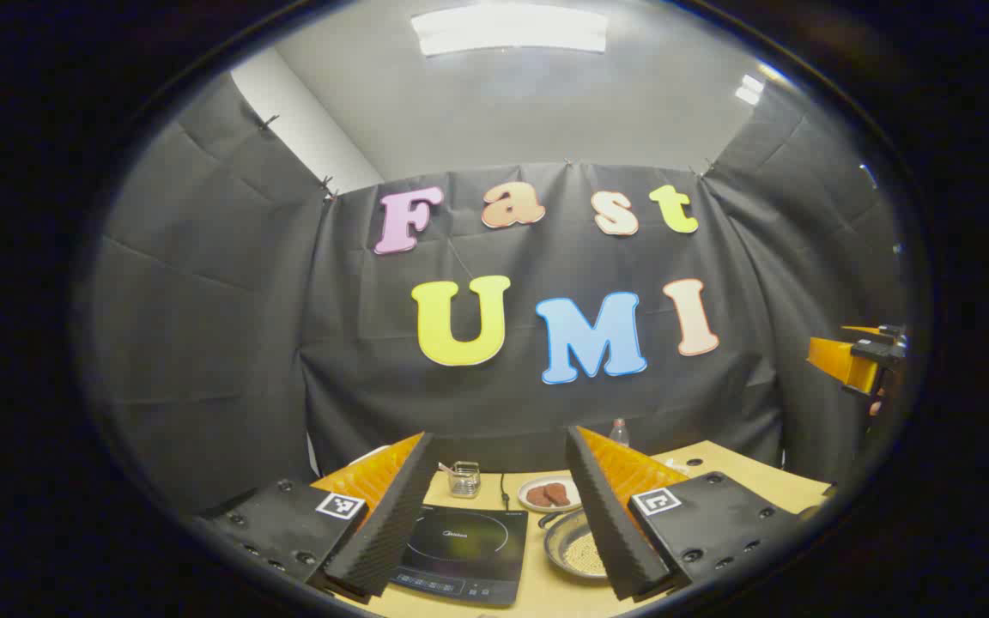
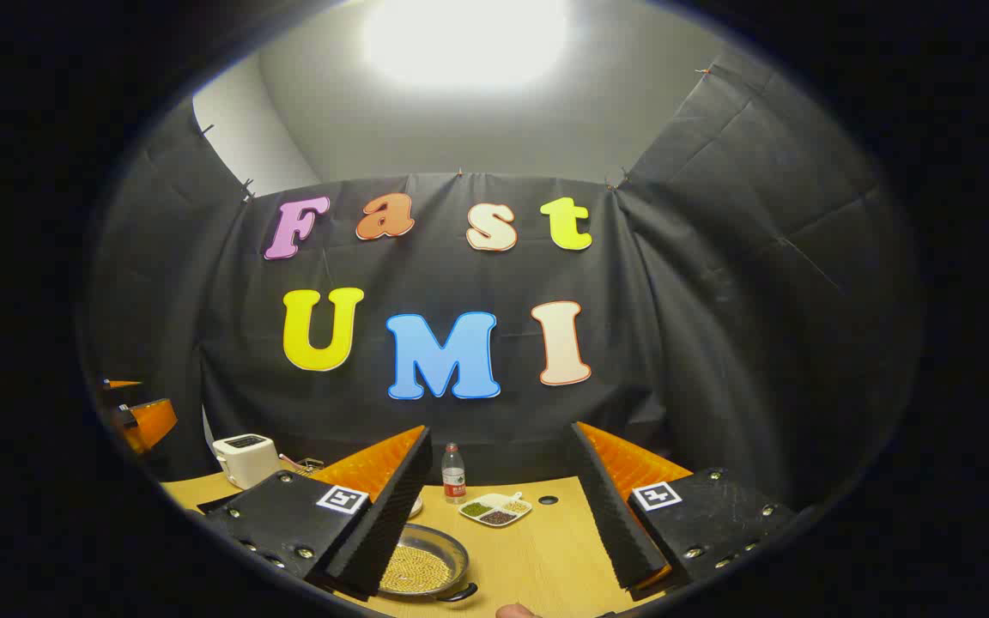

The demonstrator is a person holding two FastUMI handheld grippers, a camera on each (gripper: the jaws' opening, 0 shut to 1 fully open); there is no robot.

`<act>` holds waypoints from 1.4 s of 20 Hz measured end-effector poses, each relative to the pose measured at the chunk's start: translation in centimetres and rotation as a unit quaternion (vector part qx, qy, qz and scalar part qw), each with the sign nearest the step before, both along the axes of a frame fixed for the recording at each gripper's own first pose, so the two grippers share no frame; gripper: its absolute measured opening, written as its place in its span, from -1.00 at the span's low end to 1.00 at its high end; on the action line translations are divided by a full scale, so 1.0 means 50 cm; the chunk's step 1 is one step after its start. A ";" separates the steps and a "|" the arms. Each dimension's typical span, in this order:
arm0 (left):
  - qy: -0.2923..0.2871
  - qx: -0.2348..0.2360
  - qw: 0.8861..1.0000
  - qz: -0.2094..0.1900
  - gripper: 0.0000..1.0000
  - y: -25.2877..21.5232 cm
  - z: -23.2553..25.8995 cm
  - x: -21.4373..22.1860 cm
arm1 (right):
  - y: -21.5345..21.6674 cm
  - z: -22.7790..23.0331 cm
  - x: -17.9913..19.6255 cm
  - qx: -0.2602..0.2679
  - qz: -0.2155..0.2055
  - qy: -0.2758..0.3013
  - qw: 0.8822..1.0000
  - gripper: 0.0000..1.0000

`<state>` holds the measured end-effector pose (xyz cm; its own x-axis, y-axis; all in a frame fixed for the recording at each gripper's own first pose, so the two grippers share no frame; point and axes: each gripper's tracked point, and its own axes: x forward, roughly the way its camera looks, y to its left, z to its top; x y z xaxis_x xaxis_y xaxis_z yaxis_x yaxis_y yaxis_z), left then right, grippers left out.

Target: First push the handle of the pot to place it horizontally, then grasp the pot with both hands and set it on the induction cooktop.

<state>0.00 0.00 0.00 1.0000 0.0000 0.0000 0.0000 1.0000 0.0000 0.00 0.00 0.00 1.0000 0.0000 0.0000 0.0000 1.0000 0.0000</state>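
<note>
Wooden table (image 2: 546,558) carries everything, and both grippers hang high above it, level and aimed at the back wall. Black induction cooktop (image 1: 464,549) lies flat near the table's front in the left gripper view, unoccupied. Just beside it, to its right in that view, sits the pot (image 2: 421,565), a shallow metal pan holding pale grains; its dark handle (image 1: 550,518) angles away toward a plate (image 1: 550,494) of brown pieces.

Left gripper (image 1: 494,515) stands wide apart, holding nothing. Right gripper (image 2: 499,515) is likewise spread wide and empty, with the pot below its left finger.

Judgement: the handle push is not yet begun. To do it well, one gripper should descend beside the handle's free end and sweep it sideways with a finger's flat face, low and slow, so the pot pivots without spilling grains or sliding into the plate.

Smaller items stand clear: toaster (image 2: 245,459), bottle (image 2: 453,472), divided dish (image 2: 494,508), small metal holder (image 1: 464,479).
</note>
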 end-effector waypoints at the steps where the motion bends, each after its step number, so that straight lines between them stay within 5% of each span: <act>1: 0.000 -0.003 1.000 0.001 1.00 0.001 0.003 -0.001 | -0.003 0.005 0.006 -0.002 -0.002 -0.003 1.000 0.92; 5: -0.003 -0.006 1.000 0.017 0.89 0.025 0.009 -0.010 | 0.018 0.021 0.011 0.014 0.005 -0.014 1.000 0.92; 8: -0.005 -0.005 1.000 0.023 1.00 0.033 0.008 -0.010 | 0.030 0.017 0.007 0.003 0.016 -0.015 1.000 0.92; 28: -0.004 -0.029 1.000 0.006 0.99 0.045 -0.015 0.027 | 0.064 -0.005 0.008 -0.007 0.017 -0.004 1.000 0.92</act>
<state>1.35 2.27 -0.74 0.9999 0.0130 0.0076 -0.0125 0.9982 -0.0581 0.41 3.19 -0.25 0.9994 0.0337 0.0080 -0.0336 0.9993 -0.0142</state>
